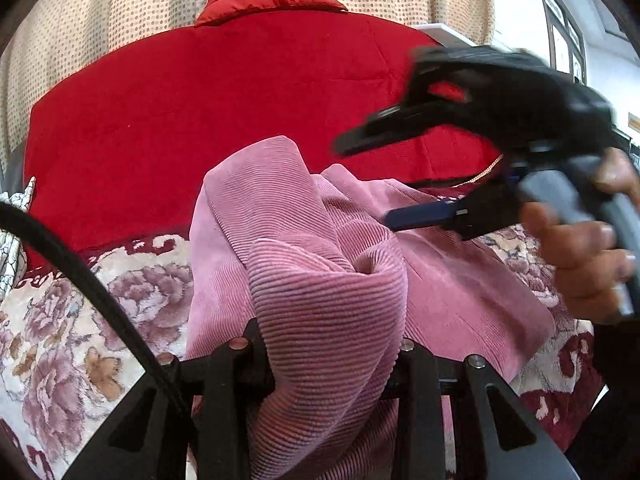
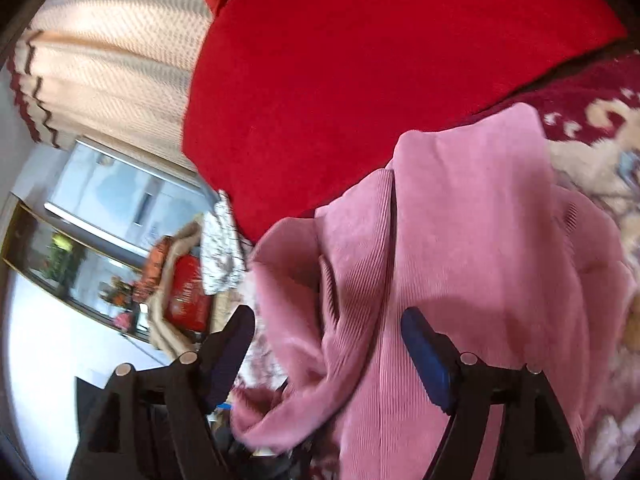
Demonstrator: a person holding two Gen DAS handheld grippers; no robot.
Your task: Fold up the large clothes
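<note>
The fingertips of the left gripper (image 1: pixel 328 364) were covered by a bunched fold of the pink garment (image 1: pixel 320 280), so the closure of the jaws could not be confirmed. The lower part of that garment was cut off by the bottom edge in both views. The right gripper (image 1: pixel 400 176) was recorded with motion blur in the left wrist view, and the hand (image 1: pixel 580 256) holding it was cut off at the right edge. The red quilt (image 2: pixel 360 80) was cropped by the fisheye border. Items on the shelf (image 2: pixel 100 280) were too blurred to be identified.
</note>
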